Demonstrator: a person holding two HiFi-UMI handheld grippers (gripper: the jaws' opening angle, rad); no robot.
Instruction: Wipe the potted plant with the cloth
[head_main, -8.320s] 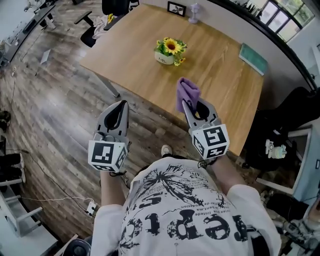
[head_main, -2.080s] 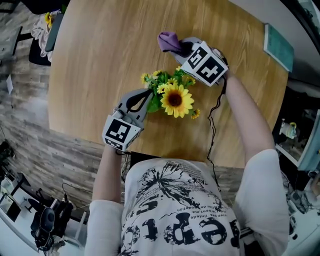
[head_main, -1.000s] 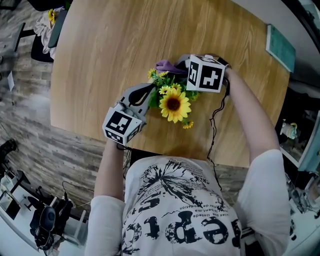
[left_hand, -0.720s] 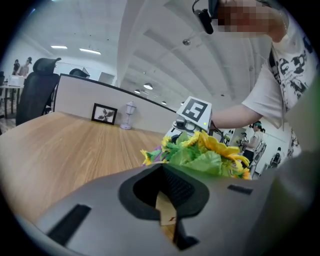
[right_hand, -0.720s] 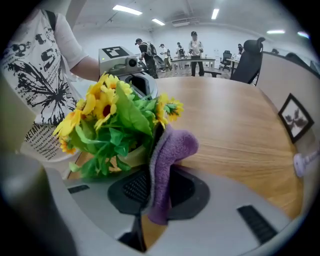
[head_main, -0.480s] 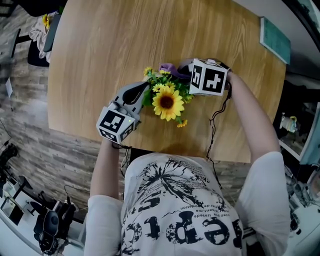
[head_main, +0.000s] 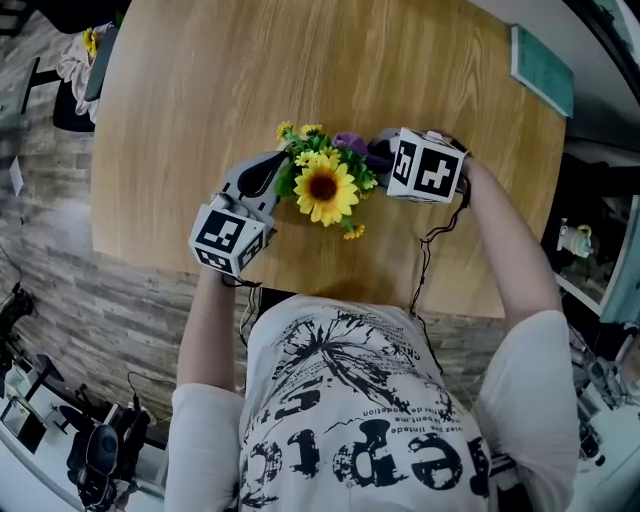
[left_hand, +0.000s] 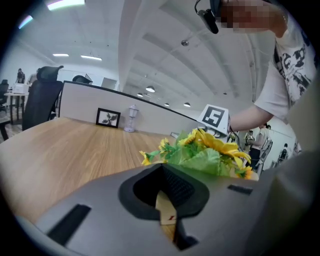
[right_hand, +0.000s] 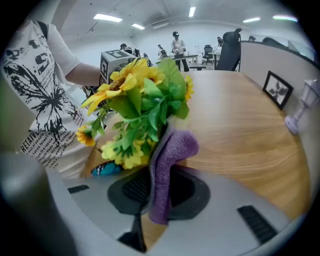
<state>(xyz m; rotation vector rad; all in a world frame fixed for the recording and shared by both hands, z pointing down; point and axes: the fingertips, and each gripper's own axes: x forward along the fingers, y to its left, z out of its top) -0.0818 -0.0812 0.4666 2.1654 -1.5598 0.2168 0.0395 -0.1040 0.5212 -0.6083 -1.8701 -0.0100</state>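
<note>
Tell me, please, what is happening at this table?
A person holds a gripper in each hand at a wooden table. The right gripper is shut on a purple cloth, which lies against the leaves of the potted plant. The left gripper is shut and empty, close at the plant's other side; whether it touches the plant cannot be seen.

The grey two-jaw left gripper (head_main: 281, 165) points away from the body and slightly right. Its jaws are pressed together with nothing between them. Its marker cube sits nearest the body, at the end of a bare left forearm (head_main: 212, 320) held nearly straight. The grey two-jaw right gripper (head_main: 368, 152) points left and steeply down, with its jaws clamped on a fold of purple cloth (right_hand: 170, 150). The bare right forearm (head_main: 510, 255) reaches forward from a bent elbow.
</note>
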